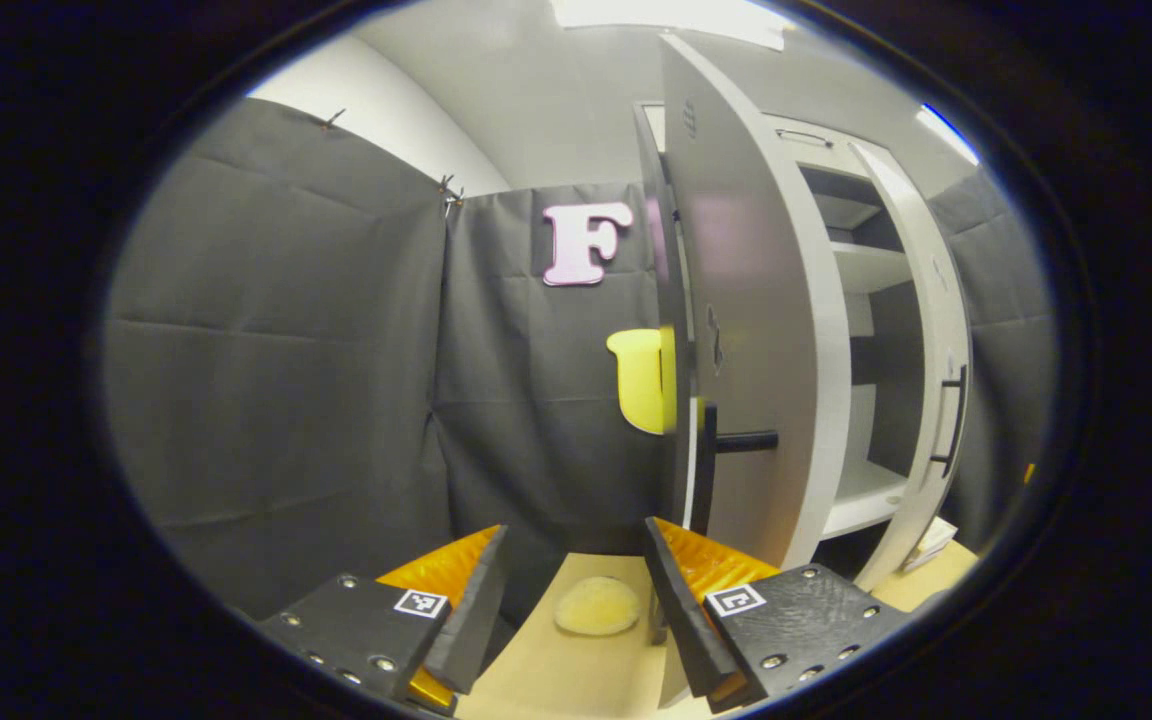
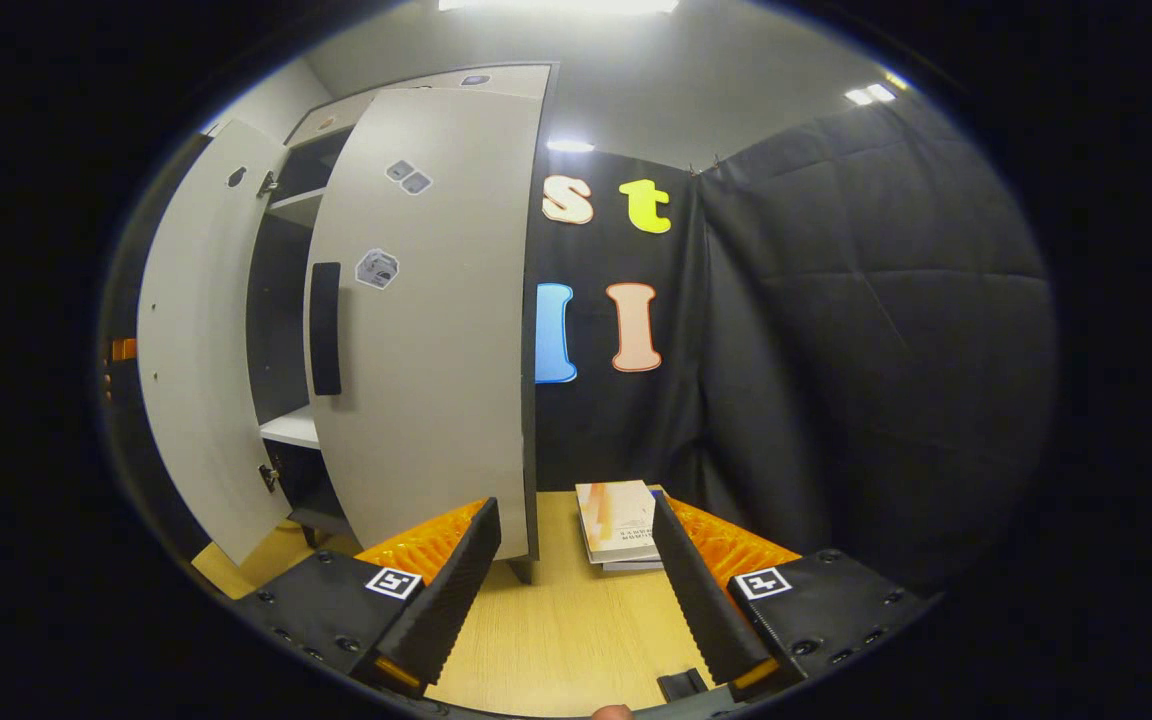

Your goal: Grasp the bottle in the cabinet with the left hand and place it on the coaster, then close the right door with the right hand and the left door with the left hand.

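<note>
While books (image 2: 619, 523) face the right gripper (image 2: 576, 575), a coaster (image 1: 596, 605) faces the left gripper (image 1: 576, 590).

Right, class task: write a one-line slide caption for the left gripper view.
Open left gripper over the empty coaster, facing the cabinet with both doors ajar.

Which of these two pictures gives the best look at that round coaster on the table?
The left gripper view: the coaster lies bare on the table, framed between that gripper's open fingers. The right gripper view looks at books instead.
</note>
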Demonstrator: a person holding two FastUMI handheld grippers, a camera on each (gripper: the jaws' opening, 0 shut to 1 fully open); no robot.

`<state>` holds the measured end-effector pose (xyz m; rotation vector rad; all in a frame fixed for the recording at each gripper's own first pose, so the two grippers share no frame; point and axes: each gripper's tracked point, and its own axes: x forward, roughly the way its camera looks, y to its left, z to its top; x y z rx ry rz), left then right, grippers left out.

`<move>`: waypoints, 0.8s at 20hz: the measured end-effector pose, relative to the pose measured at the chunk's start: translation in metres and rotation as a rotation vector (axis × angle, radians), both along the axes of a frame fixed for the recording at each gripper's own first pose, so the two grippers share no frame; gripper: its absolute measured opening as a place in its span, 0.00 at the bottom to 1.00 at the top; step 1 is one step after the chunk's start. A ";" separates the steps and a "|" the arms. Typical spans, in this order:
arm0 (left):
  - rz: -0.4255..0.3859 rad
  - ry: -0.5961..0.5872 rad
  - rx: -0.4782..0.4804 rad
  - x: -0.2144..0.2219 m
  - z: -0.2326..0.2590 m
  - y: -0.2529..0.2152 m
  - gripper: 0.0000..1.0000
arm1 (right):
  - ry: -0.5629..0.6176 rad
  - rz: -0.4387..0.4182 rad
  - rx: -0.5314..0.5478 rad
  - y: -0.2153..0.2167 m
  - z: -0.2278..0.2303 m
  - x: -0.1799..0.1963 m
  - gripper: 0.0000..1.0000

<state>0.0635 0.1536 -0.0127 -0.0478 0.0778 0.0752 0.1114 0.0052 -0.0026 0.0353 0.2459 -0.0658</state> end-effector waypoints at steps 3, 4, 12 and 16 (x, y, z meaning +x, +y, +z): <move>-0.018 -0.008 -0.012 -0.001 0.004 -0.013 0.79 | -0.003 0.001 0.002 -0.009 -0.001 -0.003 0.98; -0.019 -0.010 -0.007 -0.002 0.004 -0.017 0.79 | -0.004 0.002 0.002 -0.011 -0.001 -0.004 0.98; -0.045 -0.030 -0.008 -0.010 0.008 -0.052 0.79 | -0.007 -0.005 -0.005 -0.031 0.002 -0.015 0.96; -0.089 -0.045 -0.008 -0.010 0.010 -0.085 0.79 | -0.003 -0.020 0.002 -0.042 0.000 -0.024 0.96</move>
